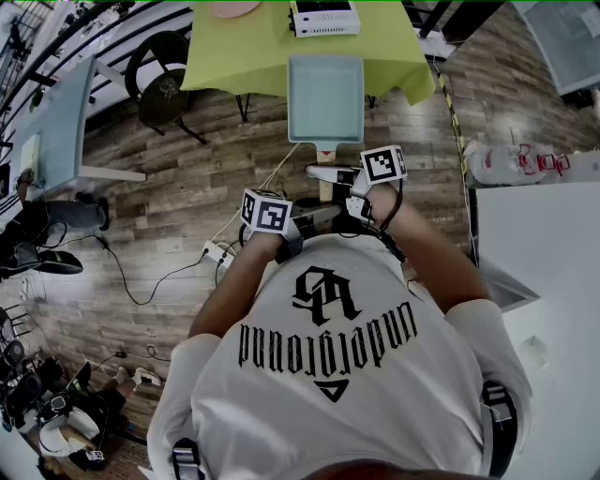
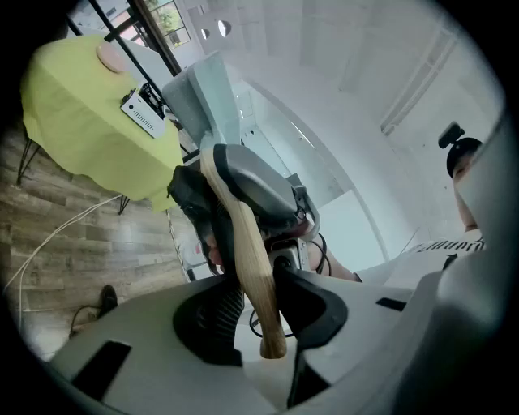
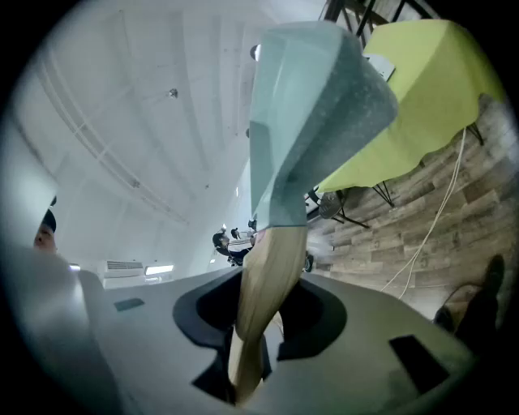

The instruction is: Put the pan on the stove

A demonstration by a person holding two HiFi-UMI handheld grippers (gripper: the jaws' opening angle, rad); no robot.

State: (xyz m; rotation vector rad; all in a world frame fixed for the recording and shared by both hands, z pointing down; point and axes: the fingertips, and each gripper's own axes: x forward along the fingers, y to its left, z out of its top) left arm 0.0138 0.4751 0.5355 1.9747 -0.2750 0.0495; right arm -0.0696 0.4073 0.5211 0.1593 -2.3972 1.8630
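Note:
A pale teal rectangular pan (image 1: 325, 98) with a wooden handle (image 1: 325, 186) hangs in the air above the wooden floor, just short of the yellow-green table (image 1: 244, 56). A white stove (image 1: 325, 17) sits on that table. Both grippers grip the handle. My right gripper (image 1: 326, 174) is shut on it nearer the pan, my left gripper (image 1: 317, 217) shut on its end. In the left gripper view the handle (image 2: 253, 271) runs between my left gripper (image 2: 261, 312) pads, with the pan (image 2: 207, 93) beyond. In the right gripper view the handle (image 3: 263, 296) is clamped in my right gripper (image 3: 258, 320) below the pan (image 3: 308, 113).
A black chair (image 1: 164, 80) stands left of the table. A power strip with cables (image 1: 216, 251) lies on the floor. A white counter (image 1: 539, 253) is at the right, with a bag of bottles (image 1: 511, 161) beside it. A pink plate (image 1: 234, 7) sits on the table.

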